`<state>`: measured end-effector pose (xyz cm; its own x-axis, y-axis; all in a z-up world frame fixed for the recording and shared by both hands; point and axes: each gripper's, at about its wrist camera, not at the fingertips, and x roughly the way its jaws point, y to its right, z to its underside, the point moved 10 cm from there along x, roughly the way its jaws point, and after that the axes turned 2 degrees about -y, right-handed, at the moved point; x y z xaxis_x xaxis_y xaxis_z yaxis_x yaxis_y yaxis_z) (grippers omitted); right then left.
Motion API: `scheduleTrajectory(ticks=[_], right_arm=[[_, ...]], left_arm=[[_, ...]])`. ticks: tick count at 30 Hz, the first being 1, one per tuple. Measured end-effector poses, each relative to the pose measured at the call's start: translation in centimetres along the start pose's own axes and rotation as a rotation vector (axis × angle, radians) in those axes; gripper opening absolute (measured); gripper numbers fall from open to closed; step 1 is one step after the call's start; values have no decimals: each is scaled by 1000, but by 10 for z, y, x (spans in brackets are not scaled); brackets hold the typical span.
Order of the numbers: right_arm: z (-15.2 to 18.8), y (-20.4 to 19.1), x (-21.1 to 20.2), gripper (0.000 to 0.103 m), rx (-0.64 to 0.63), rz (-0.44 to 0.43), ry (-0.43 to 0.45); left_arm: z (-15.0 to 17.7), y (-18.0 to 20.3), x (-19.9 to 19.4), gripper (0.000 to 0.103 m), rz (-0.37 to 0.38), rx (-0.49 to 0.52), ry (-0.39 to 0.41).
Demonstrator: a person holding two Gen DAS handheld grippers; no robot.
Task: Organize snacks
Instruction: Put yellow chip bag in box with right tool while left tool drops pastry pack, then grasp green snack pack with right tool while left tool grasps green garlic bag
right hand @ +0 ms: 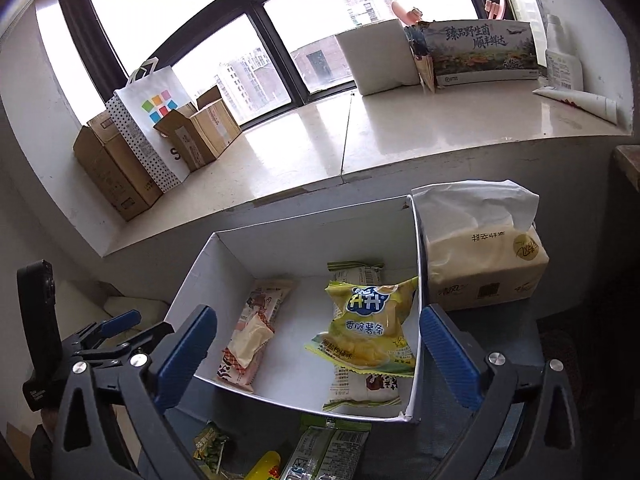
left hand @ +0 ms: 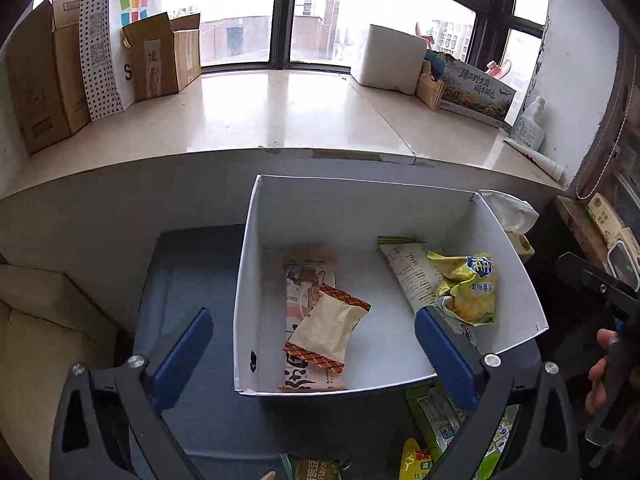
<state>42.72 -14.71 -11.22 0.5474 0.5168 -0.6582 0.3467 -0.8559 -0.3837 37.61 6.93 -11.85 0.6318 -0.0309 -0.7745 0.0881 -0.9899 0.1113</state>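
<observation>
My two wrist cameras look down from close above the white box [left hand: 520, 276] [right hand: 188, 292], facing the window; both share it.

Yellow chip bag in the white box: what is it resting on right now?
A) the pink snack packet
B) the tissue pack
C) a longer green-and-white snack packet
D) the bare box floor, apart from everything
C: the yellow chip bag lies across a longer green-and-white snack packet, whose ends stick out above and below it, inside the white box.
</observation>
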Motion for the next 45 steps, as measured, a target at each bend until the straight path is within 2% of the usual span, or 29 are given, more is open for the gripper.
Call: scheduleTrajectory(ticks=[3,6,8,12,14,18,22,24,27,29,34,38,45], right_arm=[[1,-10,-15,103,-37,11,22],[8,-27,-49,103,-63,-44,94],[20,-39,-75,103,-96,-87,133],[54,-54,-115,103,-153,-106,173],[72,-54,-130,103,-140,-109,193],[109,-47,-149,103,-128,-103,188],[145,-33,-153,103,-47,-118,157],[162,-27,-147,103,-11,-116,136],[187,-30,-122,103,32,-148,49],[197,-32,-103,103,19,-123,-10],[195,-43,-59,103,-78,-32,-87],[185,-44,-10,103,-131,58,-192],[178,-29,61,103,-118,194,-322]], left_arm=[[3,3,-15,103,2,8,17],[15,11,-43,103,35,33,57],[27,18,-63,103,52,64,91],[57,29,-97,103,53,100,122],[72,35,-113,103,58,107,135],[107,45,-138,103,87,118,147],[143,45,-149,103,62,97,148],[160,46,-150,103,66,82,135],[181,46,-149,103,85,52,114],[191,44,-148,103,56,55,102],[210,35,-146,103,61,29,76],[219,27,-146,103,49,17,68],[229,9,-146,103,52,-22,58]])
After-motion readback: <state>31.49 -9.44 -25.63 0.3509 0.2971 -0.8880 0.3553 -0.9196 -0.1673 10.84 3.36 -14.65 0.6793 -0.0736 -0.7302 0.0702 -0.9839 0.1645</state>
